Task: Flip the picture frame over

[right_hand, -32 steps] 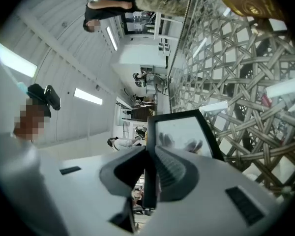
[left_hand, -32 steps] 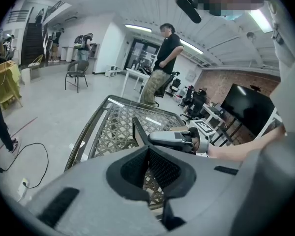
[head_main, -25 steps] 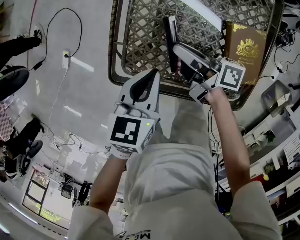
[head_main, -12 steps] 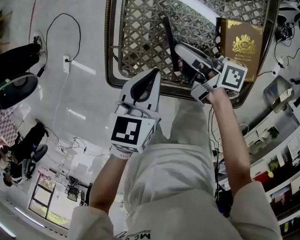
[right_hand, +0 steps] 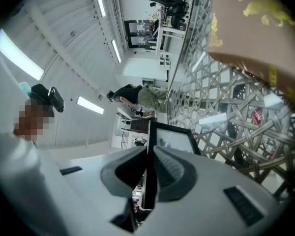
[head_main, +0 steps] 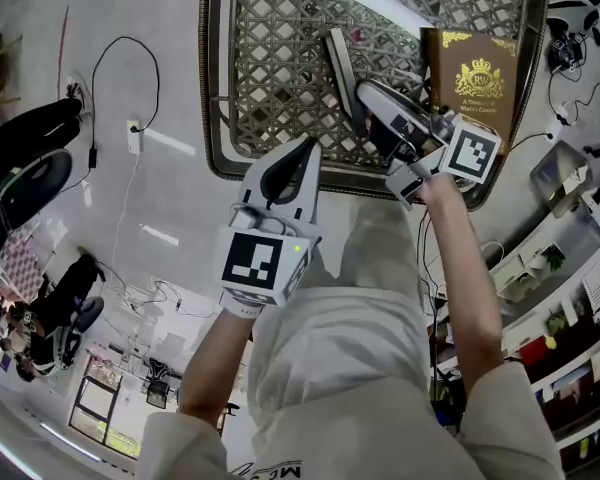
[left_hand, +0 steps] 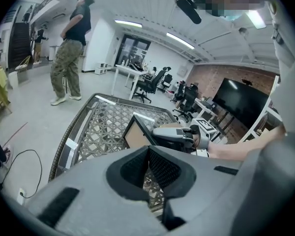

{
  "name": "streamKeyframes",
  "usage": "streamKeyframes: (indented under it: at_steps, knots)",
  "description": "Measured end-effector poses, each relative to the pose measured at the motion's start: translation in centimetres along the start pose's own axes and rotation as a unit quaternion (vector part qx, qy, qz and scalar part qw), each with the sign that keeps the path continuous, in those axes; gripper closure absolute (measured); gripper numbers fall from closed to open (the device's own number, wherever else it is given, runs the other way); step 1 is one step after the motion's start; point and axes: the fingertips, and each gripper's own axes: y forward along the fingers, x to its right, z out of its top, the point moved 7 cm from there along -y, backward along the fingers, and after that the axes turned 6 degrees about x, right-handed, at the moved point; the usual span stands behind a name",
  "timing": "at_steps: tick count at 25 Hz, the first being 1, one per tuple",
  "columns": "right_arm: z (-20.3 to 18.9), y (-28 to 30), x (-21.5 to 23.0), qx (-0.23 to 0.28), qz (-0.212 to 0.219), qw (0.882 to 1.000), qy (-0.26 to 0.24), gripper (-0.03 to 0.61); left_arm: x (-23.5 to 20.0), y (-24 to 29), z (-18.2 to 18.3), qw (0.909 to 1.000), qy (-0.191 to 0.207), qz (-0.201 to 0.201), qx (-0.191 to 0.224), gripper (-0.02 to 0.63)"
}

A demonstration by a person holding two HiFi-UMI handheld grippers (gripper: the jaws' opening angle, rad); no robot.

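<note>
The right gripper (head_main: 365, 93) clamps its fingers on the picture frame (head_main: 337, 60), tipped up on edge over the lattice counter (head_main: 280, 68), likely mid-flip. The left gripper (head_main: 300, 153) hangs back, fingers closed on nothing.

A pale, glossy floor (head_main: 170, 88) spreads beside the woven-lattice counter (head_main: 280, 78), and strip lights (left_hand: 179, 40) cross a white ceiling above white desks (left_hand: 125, 73), black office chairs (left_hand: 152, 82), a brick wall (left_hand: 201, 75) and a dark screen (left_hand: 243, 102).
</note>
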Motion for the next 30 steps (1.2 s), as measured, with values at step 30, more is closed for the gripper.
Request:
streamKeyframes:
  at_steps: [30]
  knots:
    - [1.1, -3.9, -3.3, -0.024, -0.209, 0.934, -0.29, 0.56, 0.6, -1.4, 2.3, 0.9997, 0.011, 0.0, 0.023, 0.589]
